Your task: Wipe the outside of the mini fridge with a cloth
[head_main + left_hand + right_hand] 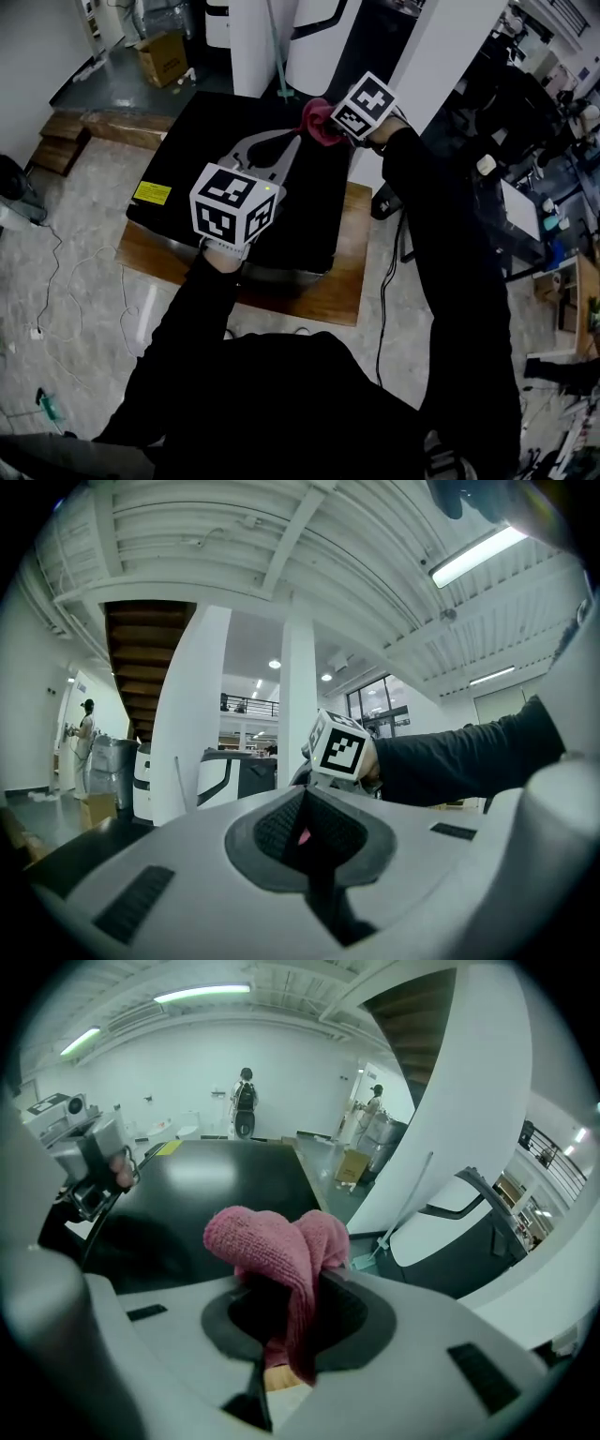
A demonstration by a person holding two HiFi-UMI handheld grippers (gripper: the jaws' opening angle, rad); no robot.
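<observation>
The person's dark-clothed body (281, 403) fills the bottom of the head view, and both sleeves reach forward and cover a part of the scene. Beyond them stands the mini fridge (197, 131). Only its glossy black top is shown; the sides are hidden from above, and the near edge is covered by the left arm. The fridge stands on a wooden platform (328, 291), which is also partly hidden by it.

The left gripper (286, 148) hangs over the middle of the fridge top. In the left gripper view its fingers (281, 822) are pressed together with nothing between them.

The right gripper (330, 122) is at the far right corner of the top. Its fingers (352, 1316) pinch a pink cloth (281, 1241), which bulges out in two folds above them. In the head view the cloth (317, 120) is partly behind the marker cube, and I cannot tell if it touches the surface.

A yellow label (152, 193) lies flat near the left edge of the top; its writing is too small to read.
</observation>
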